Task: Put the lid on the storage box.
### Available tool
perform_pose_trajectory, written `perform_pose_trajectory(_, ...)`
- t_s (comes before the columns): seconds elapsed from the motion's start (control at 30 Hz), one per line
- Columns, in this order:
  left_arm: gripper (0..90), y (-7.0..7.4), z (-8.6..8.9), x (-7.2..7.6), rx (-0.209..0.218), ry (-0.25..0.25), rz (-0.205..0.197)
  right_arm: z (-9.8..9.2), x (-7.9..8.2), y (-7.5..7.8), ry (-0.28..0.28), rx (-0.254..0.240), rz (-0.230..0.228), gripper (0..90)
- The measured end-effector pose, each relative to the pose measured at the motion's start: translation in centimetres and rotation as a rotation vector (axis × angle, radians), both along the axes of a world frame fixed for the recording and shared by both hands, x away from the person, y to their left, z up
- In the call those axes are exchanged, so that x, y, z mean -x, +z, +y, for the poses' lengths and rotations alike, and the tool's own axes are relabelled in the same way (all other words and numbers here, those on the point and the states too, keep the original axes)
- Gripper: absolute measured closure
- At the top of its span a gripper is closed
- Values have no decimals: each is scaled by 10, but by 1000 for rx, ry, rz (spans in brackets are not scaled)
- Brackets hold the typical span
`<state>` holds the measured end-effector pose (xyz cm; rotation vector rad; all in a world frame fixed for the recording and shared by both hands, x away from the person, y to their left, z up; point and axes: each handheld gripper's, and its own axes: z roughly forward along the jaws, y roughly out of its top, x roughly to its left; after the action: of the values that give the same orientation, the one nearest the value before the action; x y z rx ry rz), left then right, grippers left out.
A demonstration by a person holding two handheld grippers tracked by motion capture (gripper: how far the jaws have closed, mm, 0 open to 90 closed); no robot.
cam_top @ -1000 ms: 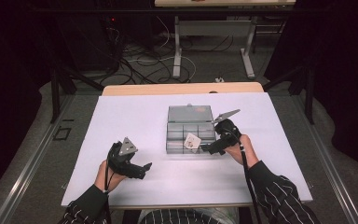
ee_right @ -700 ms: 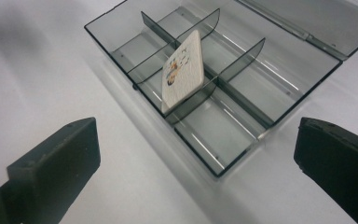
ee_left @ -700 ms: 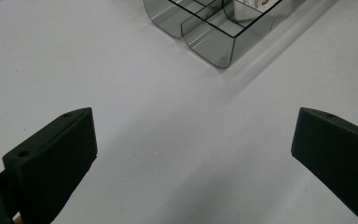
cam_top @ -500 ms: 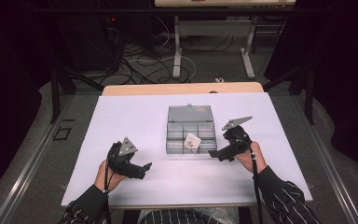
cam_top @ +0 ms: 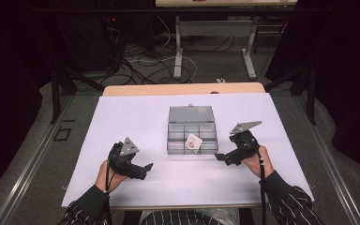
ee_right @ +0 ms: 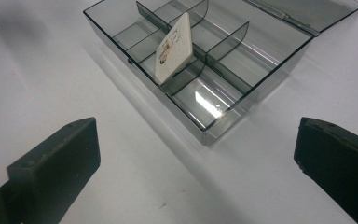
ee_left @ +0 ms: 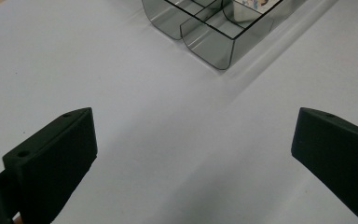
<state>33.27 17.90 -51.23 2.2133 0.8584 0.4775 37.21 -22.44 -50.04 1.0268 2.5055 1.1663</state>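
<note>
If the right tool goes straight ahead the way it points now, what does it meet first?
Most likely the near corner of the clear box. The right tool, jaws apart, points at it over bare table, and the white card stands farther inside.

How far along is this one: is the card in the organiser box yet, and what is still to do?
Done: the white card sits in the clear box, leaning tilted against a divider in a near compartment. In hand: nothing; the right gripper and left gripper are both open over the table. Left: the lid lies open, so closing probably remains.
</note>
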Motion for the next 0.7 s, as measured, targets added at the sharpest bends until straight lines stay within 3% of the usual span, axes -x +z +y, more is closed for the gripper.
perform_pose_trajectory(0.07,1,1,-1,-2,2,1,-2,-2,1,0,-1,11,23,0)
perform_pose_trajectory(0.23,1,3,-10,-8,0,-10,-5,-6,2,0,0,8,1,0)
perform_pose_trajectory(0.3,1,2,-16,-12,-5,-18,1,-6,2,-1,3,-9,-23,0)
perform_pose_trajectory(0.37,1,2,-23,-15,-1,-22,16,-7,2,-1,25,-1,-19,0)
perform_pose_trajectory(0.6,1,5,-42,-35,5,-45,37,-3,0,-6,54,15,-8,0)
perform_pose_trajectory(0.7,1,9,-51,-44,1,-52,44,-3,1,-6,42,-6,-7,0)
